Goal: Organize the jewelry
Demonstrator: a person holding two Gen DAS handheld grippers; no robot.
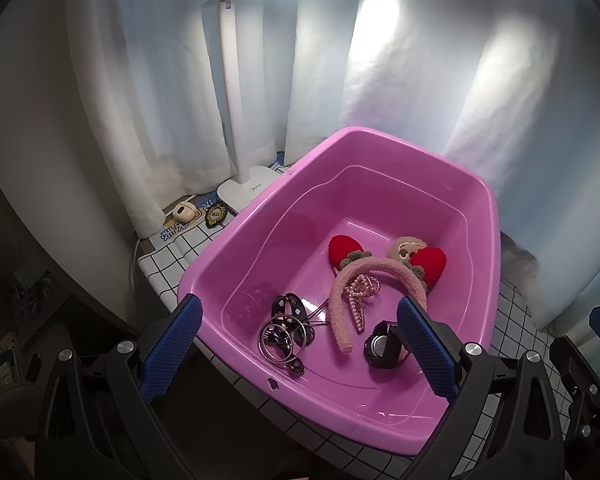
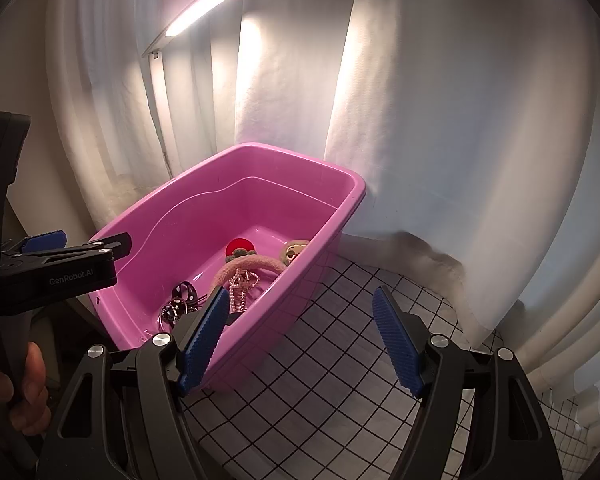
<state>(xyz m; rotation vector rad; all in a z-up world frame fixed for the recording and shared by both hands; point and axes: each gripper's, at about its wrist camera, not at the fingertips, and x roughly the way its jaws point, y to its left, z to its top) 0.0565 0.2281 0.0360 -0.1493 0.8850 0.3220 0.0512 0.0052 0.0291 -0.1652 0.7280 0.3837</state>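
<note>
- Both tools hang wide open and empty: the left tool point(image 1: 300, 344) above the near end of the pink tub point(image 1: 452, 184), the right tool point(image 2: 300, 344) over the checked table point(image 2: 340, 360) beside it.
- The jewelry sits in the tub: steel rings point(image 1: 278, 338), black strap point(image 1: 286, 304), pearl chain point(image 1: 358, 294), fluffy headband point(image 1: 364, 280), black watch point(image 1: 382, 344).
- Likely trouble: the chain lies draped over the headband, so lifting either could drag the other.
- The rings and strap overlap; a pinch may snag both.
- Pushing the light tub could slide it off the table's near edge.
</note>
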